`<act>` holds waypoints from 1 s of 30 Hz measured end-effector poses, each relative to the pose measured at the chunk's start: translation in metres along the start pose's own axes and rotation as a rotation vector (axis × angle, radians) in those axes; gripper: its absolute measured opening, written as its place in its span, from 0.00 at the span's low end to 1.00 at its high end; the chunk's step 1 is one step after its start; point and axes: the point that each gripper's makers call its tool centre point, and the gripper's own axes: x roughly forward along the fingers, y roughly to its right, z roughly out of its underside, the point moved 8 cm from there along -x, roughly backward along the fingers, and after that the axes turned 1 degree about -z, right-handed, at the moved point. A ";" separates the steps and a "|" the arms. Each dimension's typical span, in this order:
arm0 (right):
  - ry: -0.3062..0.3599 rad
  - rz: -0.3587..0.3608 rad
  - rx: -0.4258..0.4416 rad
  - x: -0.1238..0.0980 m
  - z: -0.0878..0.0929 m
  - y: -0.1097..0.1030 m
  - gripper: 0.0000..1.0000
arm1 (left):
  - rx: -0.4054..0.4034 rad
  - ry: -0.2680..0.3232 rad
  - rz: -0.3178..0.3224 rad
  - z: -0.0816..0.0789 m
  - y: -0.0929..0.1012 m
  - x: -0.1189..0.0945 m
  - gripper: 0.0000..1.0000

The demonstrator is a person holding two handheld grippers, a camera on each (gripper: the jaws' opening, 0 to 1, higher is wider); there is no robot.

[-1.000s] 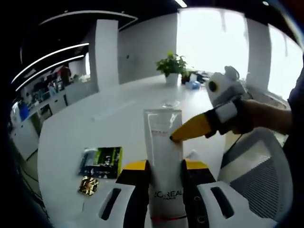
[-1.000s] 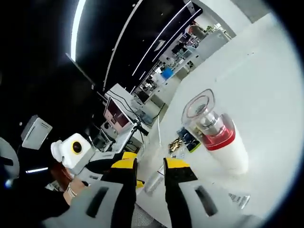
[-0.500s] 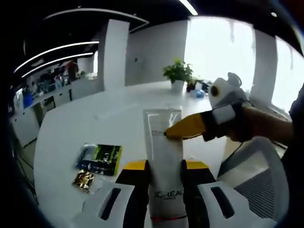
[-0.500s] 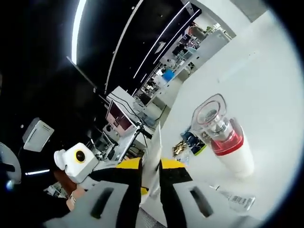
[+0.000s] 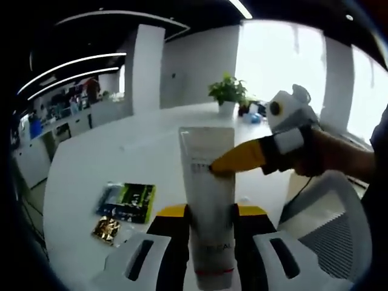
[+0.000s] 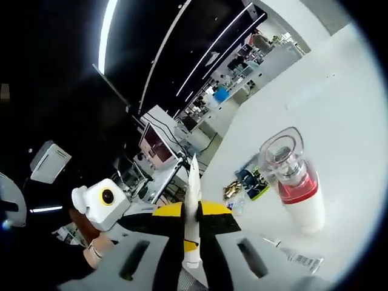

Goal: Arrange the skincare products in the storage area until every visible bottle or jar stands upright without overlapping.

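**White tube pinched by both grippers above the table**

In the left gripper view, left gripper (image 5: 209, 221) clamped on the lower part of a white tube (image 5: 206, 194), yellow-tipped fingers (image 5: 173, 213) pressed against either side of it. Tube standing up out of the grip, flat crimped end at the top, faint lettering and a red band near the bottom between the jaws. From the right, the right gripper (image 5: 213, 168) reaching in, held by a hand (image 5: 318, 159), its yellow tip touching the tube's upper right edge well above the left fingers.

In the right gripper view, the same tube seen edge-on as a thin white blade between the two yellow fingers (image 6: 213, 219), closed tight on it. Left gripper visible below and to the left of those fingers.

Beyond the right fingertips and to the right, a white bottle (image 6: 297, 194) with a red collar and a clear cap standing on the white table (image 6: 345, 127). Near the fingers' right side, a small clear item (image 6: 291, 257) lying flat, too blurred to identify.

Left of the left fingers, a green and black sachet (image 5: 128, 203) flat on the table, with a small gold packet (image 5: 108, 229) just beside it, nearer the fingers. Far beyond the tube's top, a potted plant (image 5: 225, 92).
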 end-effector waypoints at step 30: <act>-0.151 -0.072 -0.411 0.011 0.006 -0.009 0.04 | 0.029 -0.070 0.103 0.018 -0.009 0.001 0.24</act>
